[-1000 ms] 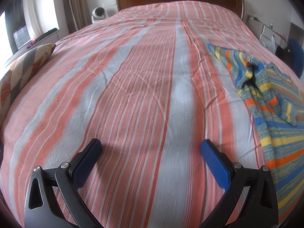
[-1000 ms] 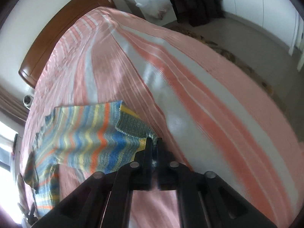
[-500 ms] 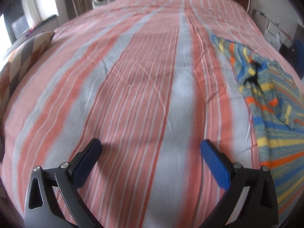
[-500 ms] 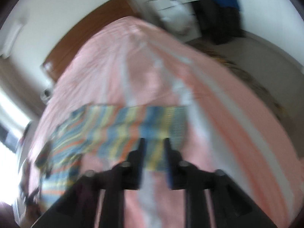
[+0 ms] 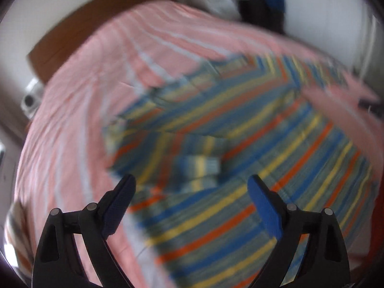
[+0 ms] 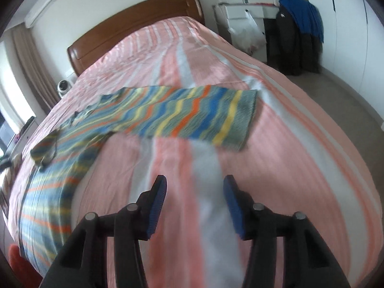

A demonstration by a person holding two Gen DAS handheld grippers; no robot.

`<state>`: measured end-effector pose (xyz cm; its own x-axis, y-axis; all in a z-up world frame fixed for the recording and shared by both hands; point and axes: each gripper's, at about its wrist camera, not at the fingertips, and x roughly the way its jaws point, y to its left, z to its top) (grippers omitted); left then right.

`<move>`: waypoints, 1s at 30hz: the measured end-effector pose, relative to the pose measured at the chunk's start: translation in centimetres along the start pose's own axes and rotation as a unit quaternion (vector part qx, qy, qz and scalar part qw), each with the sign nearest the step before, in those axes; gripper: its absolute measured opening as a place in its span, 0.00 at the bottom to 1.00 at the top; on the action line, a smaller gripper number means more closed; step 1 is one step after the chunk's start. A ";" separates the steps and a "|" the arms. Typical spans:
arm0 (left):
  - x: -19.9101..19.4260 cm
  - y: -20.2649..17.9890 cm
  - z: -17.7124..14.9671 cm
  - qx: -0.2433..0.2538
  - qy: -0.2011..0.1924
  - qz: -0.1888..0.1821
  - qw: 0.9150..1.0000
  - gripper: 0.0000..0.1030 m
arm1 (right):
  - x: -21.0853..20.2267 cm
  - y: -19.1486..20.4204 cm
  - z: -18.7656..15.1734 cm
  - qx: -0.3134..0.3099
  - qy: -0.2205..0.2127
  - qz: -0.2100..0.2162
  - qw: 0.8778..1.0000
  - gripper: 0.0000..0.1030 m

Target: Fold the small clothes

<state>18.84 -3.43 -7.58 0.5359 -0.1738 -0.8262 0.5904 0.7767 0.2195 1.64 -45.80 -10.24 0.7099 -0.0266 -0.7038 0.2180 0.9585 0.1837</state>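
Striped sweater (image 5: 240,148) blurred beneath left tool (image 5: 192,189), sleeve (image 6: 192,117) sharper rightward

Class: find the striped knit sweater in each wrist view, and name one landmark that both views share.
Left wrist: the striped sweater fills the centre and right, just beyond the left gripper.
Right wrist: it lies across the left and middle, its sleeve stretched rightward.
Shared landmark: the wooden headboard.

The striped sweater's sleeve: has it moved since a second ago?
Yes. The sleeve now lies stretched flat across the bedspread, out toward its floor-side edge, let go by the right hand-held gripper.
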 end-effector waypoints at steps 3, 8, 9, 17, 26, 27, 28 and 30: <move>4.0 -1.4 0.7 0.017 0.038 0.020 0.999 0.88 | 0.1 0.1 -1.1 -0.003 0.004 -0.003 1.000 0.49; 7.4 0.8 1.0 -0.073 0.074 0.008 0.995 0.12 | 0.4 0.4 -1.1 -0.011 -0.001 -0.002 1.000 0.49; 7.2 1.4 1.0 -0.093 0.075 0.001 0.993 0.04 | 0.2 0.3 -1.3 -0.011 -0.002 -0.002 1.000 0.49; -1.2 16.4 -3.4 -0.317 -0.021 0.101 0.943 0.03 | 0.2 0.6 -1.8 -0.026 -0.009 -0.008 1.000 0.56; -1.2 26.8 -16.8 -0.485 0.038 0.200 0.850 0.02 | 0.8 1.4 -2.2 -0.044 -0.012 -0.024 0.999 0.63; -0.9 26.9 -17.4 -0.495 0.039 0.197 0.846 0.02 | 0.9 1.4 -2.3 -0.046 -0.012 -0.026 0.999 0.63; -0.9 27.1 -18.1 -0.504 0.041 0.197 0.840 0.02 | 1.0 1.4 -2.3 -0.048 -0.013 -0.027 0.998 0.64; -1.1 27.1 -19.1 -0.511 0.041 0.200 0.835 0.02 | 1.1 1.5 -2.3 -0.052 -0.013 -0.030 0.998 0.64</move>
<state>22.71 29.40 -10.68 0.4987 0.2324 -0.8350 -0.4709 0.8815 -0.0359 1.18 -43.71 -12.32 0.7154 -0.0901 -0.6929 0.1908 0.9792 0.0697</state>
